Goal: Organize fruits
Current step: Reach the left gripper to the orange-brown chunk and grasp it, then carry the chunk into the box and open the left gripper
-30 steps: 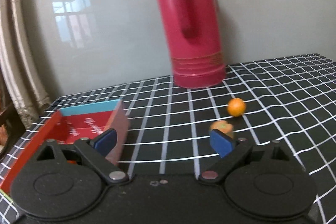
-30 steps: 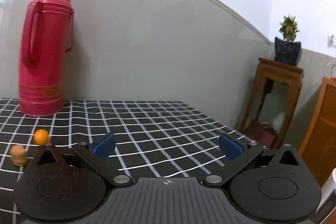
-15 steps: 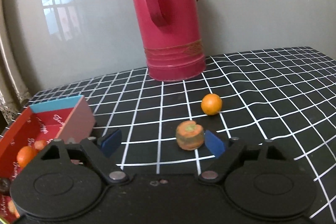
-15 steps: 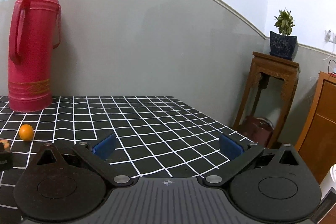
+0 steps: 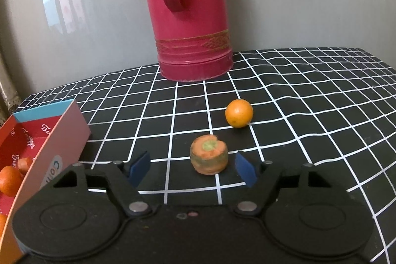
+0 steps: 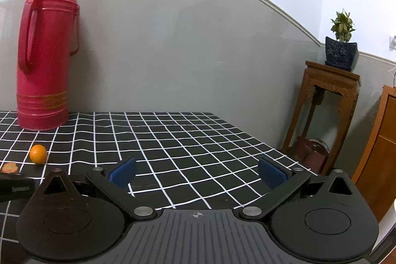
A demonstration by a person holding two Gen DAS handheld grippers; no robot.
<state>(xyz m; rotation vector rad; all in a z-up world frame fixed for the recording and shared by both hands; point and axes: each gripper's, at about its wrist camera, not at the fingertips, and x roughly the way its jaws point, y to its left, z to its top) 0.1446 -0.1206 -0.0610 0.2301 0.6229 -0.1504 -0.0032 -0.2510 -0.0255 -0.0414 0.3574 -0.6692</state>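
A black cloth with a white grid covers the table [image 5: 309,95]. On it stands a magenta-red thermos [image 5: 193,16] banded in gold. Before the thermos lie a bright orange fruit [image 5: 239,113] and an orange stub [image 5: 209,158] with a greenish centre. Left of the thermos sits a red box [image 5: 49,137] with a light blue edge.

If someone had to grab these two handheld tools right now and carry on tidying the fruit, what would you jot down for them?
Left tool: open, its jaws have just been closing, with the carrot chunk between them but not yet pinched.
Right tool: open, empty, over bare tablecloth.
Things: small orange loose on the cloth behind the chunk; red box at left already has several oranges inside.
Done: some fruit boxed.
Left: probably close on the chunk, put it in the box, then fetch the orange.
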